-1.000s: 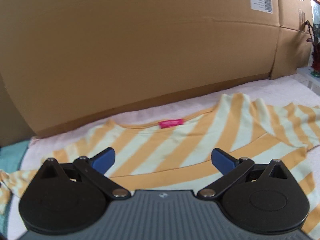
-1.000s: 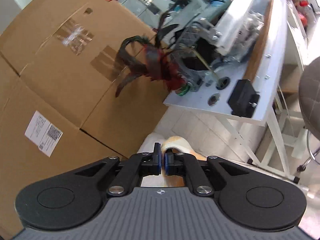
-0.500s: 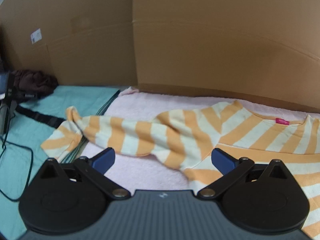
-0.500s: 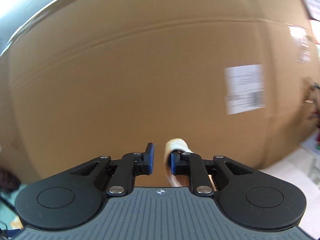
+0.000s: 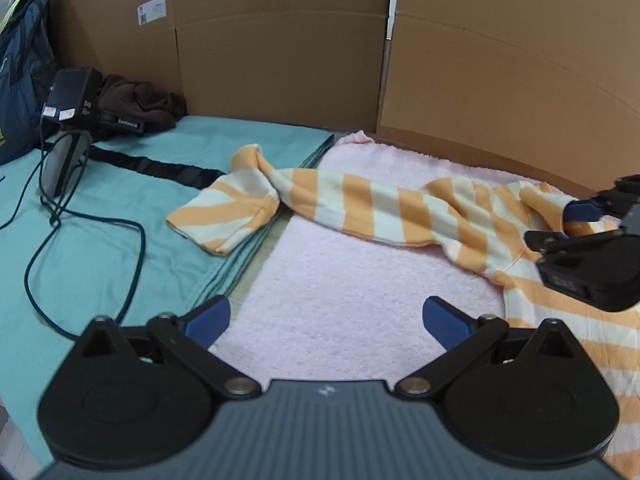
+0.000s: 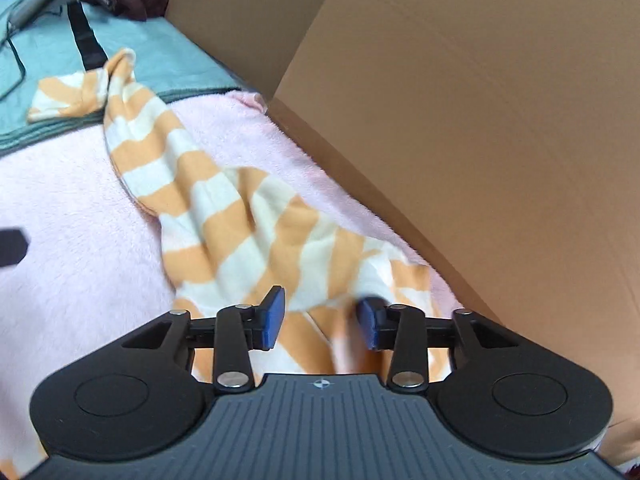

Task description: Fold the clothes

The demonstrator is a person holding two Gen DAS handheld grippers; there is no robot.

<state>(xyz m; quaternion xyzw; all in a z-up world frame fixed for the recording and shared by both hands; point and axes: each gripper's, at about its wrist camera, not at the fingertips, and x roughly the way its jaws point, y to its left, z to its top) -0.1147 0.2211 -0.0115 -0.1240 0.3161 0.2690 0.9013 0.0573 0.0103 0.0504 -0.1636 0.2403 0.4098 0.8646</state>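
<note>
The left wrist camera sits low behind the left gripper (image 5: pixel 326 318) and looks out along its two fingers, over the fluffy pink towel (image 5: pixel 340 292) toward the tall brown cardboard wall (image 5: pixel 280 52). It takes in a wide part of the bed. The right wrist camera looks along the right gripper (image 6: pixel 320 322), tilted, and is very close to the orange and cream striped shirt (image 6: pixel 224 216). Both views share the striped shirt (image 5: pixel 380 208), the pink towel (image 6: pixel 72 208), the teal blanket (image 5: pixel 100 216) and the cardboard wall (image 6: pixel 480 120). The right gripper (image 5: pixel 568 222) also shows at the right edge of the left view.
</note>
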